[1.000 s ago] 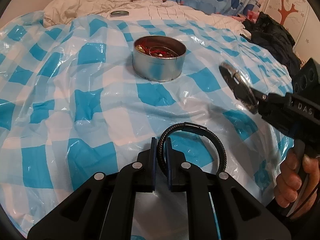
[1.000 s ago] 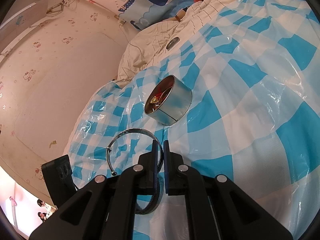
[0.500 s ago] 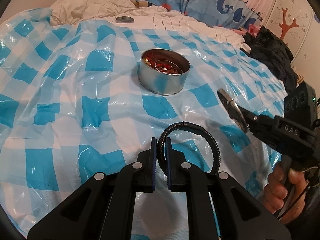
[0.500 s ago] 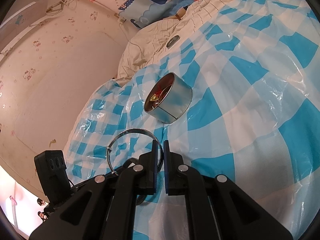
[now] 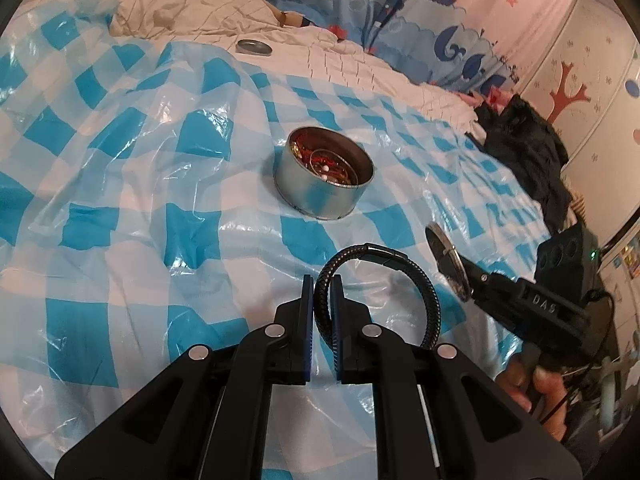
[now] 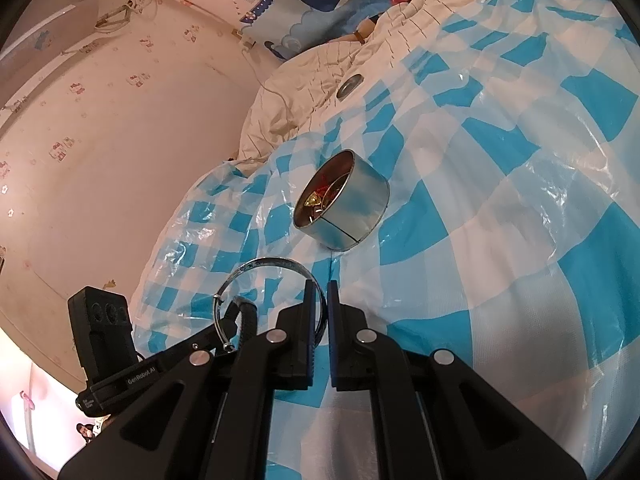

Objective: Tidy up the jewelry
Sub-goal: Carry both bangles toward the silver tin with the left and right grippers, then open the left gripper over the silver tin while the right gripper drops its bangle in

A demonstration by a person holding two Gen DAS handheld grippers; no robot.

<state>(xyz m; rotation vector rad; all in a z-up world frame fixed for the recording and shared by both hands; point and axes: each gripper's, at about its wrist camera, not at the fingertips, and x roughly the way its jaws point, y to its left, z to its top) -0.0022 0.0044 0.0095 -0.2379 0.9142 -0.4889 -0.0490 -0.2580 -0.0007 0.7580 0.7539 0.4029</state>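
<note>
A bed (image 5: 120, 200) under blue-and-white checked plastic carries a round tin (image 5: 324, 178) of jewelry, standing upright ahead of both grippers. The left gripper (image 5: 322, 292) has its jaws clamped on a black braided bracelet (image 5: 400, 264) looping rightward. The right gripper (image 6: 318, 296) pinches a thin silver bangle (image 6: 256, 268) arcing leftward.

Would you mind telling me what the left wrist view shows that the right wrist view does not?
Only the left wrist view shows the dark clothing and a hand on the right gripper's handle. Only the right wrist view shows the bare pink wall. Both show the tin, its lid, the black bracelet, and the silver bangle.
</note>
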